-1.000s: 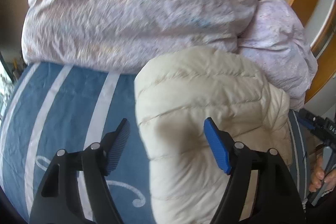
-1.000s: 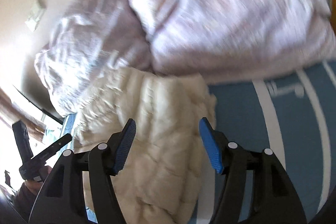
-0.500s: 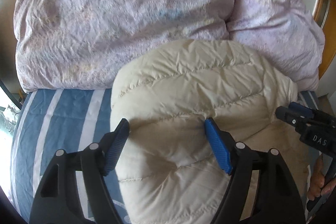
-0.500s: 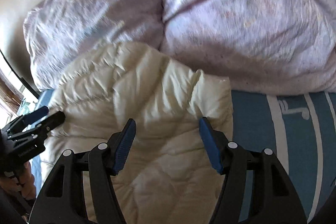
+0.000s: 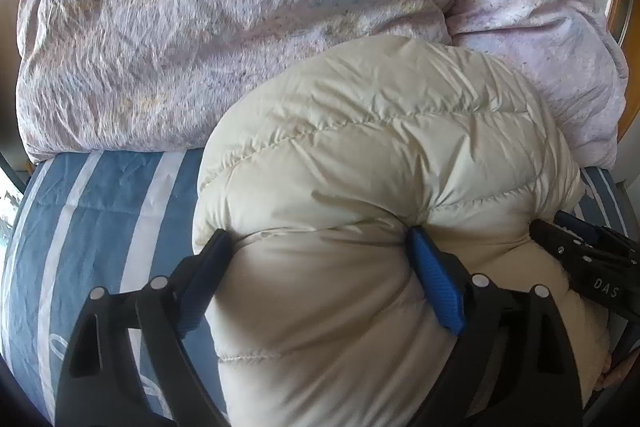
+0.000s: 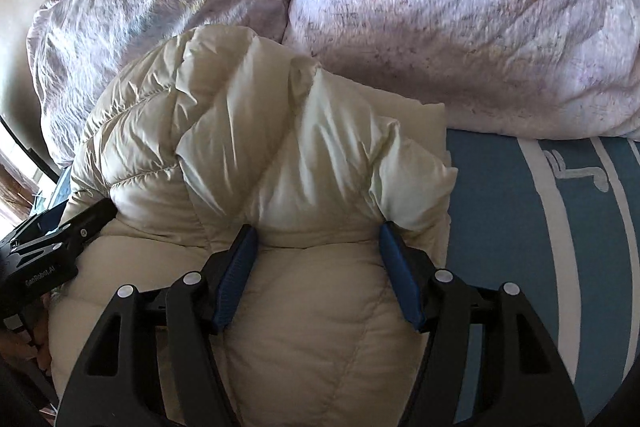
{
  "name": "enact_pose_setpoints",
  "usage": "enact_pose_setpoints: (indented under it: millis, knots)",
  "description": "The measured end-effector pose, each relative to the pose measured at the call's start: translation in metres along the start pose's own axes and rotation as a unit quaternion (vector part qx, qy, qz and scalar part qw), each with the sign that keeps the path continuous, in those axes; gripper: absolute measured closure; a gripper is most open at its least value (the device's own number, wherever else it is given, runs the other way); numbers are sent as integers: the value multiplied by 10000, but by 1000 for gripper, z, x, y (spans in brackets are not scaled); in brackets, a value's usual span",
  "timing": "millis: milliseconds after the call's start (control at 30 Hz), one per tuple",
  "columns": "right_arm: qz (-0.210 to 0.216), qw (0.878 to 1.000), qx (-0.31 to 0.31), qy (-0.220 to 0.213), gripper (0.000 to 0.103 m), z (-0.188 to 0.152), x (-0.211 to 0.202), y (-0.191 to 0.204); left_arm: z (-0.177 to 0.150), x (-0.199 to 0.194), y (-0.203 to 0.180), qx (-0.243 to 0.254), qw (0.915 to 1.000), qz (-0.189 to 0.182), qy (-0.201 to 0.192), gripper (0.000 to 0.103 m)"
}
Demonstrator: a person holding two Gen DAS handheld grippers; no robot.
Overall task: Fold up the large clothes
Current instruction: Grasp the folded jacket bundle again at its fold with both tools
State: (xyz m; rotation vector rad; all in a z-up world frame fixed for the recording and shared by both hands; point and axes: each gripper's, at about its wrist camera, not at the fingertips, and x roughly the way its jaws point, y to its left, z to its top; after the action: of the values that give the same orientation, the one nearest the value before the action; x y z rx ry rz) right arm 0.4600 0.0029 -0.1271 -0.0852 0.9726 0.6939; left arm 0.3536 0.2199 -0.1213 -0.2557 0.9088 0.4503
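Note:
A cream quilted puffer jacket (image 5: 380, 155) lies bunched on the blue striped bed (image 5: 100, 211); it also shows in the right wrist view (image 6: 248, 131). My left gripper (image 5: 320, 247) is open, its blue pads pressed down into the jacket's left part, fabric bulging between them. My right gripper (image 6: 316, 243) is open too, its pads pushed into the jacket's right part. Each gripper's black body shows in the other view, the right one (image 5: 588, 259) and the left one (image 6: 52, 247), at the jacket's sides.
A large crumpled lilac duvet (image 5: 240, 27) is heaped right behind the jacket, also in the right wrist view (image 6: 460, 19). A wooden frame (image 5: 624, 27) stands at far right. The blue sheet with white stripes (image 6: 540, 227) extends right of the jacket.
Both grippers have moved forward and down onto the jacket, pressing into it. The jacket's far part has bulged up in front of the pads. Both stayed open.

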Motion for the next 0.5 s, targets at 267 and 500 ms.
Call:
enact_pose_setpoints:
  millis: [267,500]
  knots:
    - [87,9998,77,-148,35,-11,12,-4,-5,16,7,-98,9999,-6,34,7]
    - [102,9998,115,-149,34,-13,19,-7,-10,27,10,-160,9999,0,59,5]
